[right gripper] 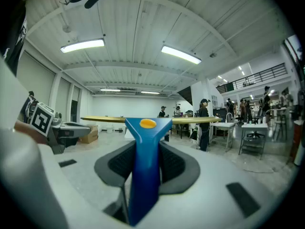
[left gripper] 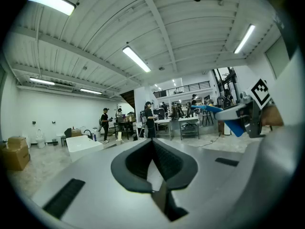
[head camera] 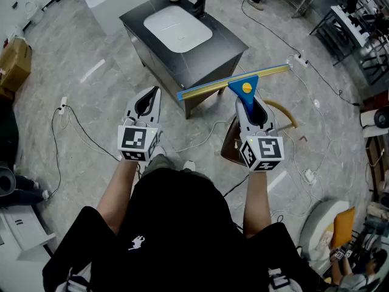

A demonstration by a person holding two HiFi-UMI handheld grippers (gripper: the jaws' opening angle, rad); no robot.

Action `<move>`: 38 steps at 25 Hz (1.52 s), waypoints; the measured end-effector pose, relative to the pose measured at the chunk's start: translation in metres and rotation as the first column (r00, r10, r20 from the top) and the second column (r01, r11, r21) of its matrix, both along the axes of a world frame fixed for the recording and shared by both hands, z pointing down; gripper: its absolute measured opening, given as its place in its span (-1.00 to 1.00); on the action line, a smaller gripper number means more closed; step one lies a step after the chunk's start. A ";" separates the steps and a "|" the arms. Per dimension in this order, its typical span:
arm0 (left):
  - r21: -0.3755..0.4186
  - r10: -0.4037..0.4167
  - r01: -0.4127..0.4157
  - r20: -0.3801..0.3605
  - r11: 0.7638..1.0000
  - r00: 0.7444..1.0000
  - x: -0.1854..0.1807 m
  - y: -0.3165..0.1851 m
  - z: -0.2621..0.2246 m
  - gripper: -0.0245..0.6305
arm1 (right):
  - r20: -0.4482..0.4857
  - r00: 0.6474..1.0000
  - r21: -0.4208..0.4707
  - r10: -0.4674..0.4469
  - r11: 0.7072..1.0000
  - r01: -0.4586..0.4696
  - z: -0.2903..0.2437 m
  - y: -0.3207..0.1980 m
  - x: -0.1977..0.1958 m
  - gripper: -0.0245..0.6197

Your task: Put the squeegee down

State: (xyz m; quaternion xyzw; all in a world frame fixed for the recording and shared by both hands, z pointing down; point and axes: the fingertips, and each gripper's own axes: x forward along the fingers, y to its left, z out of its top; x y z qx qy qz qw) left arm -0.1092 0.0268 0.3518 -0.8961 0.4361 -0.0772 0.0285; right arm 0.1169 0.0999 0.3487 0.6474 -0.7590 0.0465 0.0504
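Right gripper (head camera: 248, 104): jaws clamped on the blue plastic handle of the squeegee with the yellow blade bar (head camera: 233, 82). The handle sits between the pads, both sides pressing on it.

Squeegee is in the air, not set down. It's out in front of the person, just off the near-right corner of the dark grey sink cabinet (head camera: 209, 56). In head view the blade's left end overlaps the cabinet's near edge; can't tell if it touches.

Orientation: the handle's long axis runs near-to-far, with the butt toward the person and the triangular blue head with its yellow oval at the far end. The blade bar crosses it left-to-right, with its right end a bit farther out than its left. Right gripper view shows the bar about level.

Left gripper (head camera: 152, 97): jaws together, nothing between them. Held to the left of the squeegee, apart from it, pointing the same way.

Cabinet top has a white rounded basin (head camera: 177, 28) and a black faucet (head camera: 199, 3) at the far edge. White cables (head camera: 73, 119) lie on the grey tile floor (head camera: 97, 66).
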 end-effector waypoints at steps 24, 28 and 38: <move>-0.022 0.000 0.001 0.031 1.000 1.000 0.012 0.001 0.008 -0.92 | 0.070 0.997 0.007 -0.028 1.000 0.028 0.011 0.001 0.013 -0.50; -0.033 0.003 -0.002 0.033 0.999 0.999 0.011 -0.005 0.015 -0.92 | 0.066 0.997 -0.007 -0.025 1.000 0.026 0.018 -0.005 0.011 -0.50; -0.043 0.036 -0.035 0.017 0.998 0.999 0.020 -0.032 0.023 -0.92 | 0.045 0.999 -0.029 -0.014 0.999 0.016 0.022 -0.026 0.011 -0.50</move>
